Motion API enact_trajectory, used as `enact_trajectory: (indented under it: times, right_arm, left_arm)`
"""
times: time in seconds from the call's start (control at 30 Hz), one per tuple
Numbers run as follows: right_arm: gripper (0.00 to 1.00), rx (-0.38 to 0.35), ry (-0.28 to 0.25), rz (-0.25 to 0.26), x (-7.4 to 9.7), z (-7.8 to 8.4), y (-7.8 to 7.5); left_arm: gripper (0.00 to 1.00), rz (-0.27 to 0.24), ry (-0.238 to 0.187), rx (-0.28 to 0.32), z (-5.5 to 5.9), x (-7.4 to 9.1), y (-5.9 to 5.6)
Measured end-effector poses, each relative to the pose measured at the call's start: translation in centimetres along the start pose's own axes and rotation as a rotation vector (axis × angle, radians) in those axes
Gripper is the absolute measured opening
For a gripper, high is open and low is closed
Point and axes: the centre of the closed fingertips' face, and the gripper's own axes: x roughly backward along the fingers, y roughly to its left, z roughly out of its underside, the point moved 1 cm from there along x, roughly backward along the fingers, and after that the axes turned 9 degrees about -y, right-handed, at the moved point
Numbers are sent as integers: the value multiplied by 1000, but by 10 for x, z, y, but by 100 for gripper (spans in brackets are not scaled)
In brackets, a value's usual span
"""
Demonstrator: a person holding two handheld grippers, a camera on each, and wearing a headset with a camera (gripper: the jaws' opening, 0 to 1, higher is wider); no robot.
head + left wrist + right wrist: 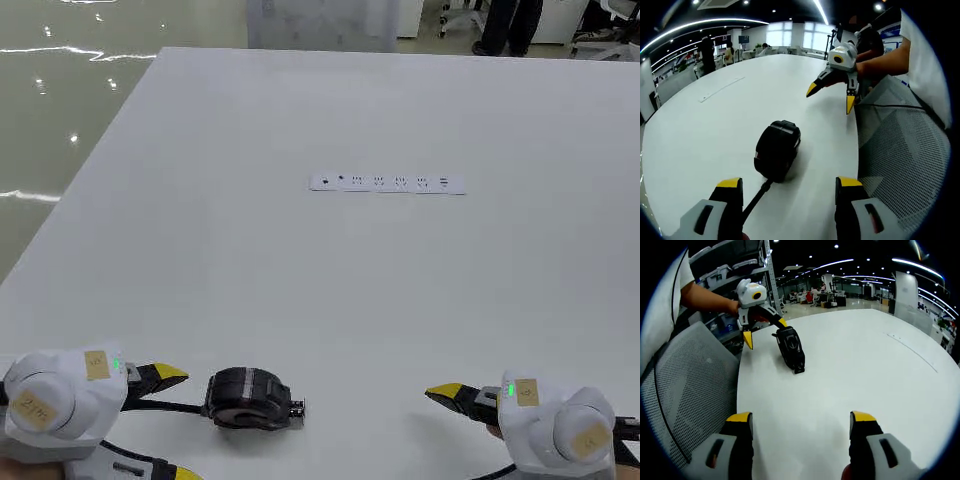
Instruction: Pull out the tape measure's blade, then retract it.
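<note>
Left gripper view looks along the left gripper (790, 182), whose jaws are spread wide and hold nothing. The black tape measure (777, 150) lies on the white table (700, 140) just ahead of them, blade retracted. The right gripper (801, 416) is likewise agape and empty, well apart from it, and a power strip (388, 183) lies farther off.
</note>
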Motion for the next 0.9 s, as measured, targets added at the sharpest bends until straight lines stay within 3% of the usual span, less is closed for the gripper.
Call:
enact_trajectory:
  times: [0.4,0.9]
  right_arm:
    - [79,17,1,-42,-16,-11,-4]
    - [79,11,2,-56,-21,-9,-2]
  left_arm:
    - [67,45,14,-37,-3,-14,8]
    - [53,79,19,-51,-3,-26,14]
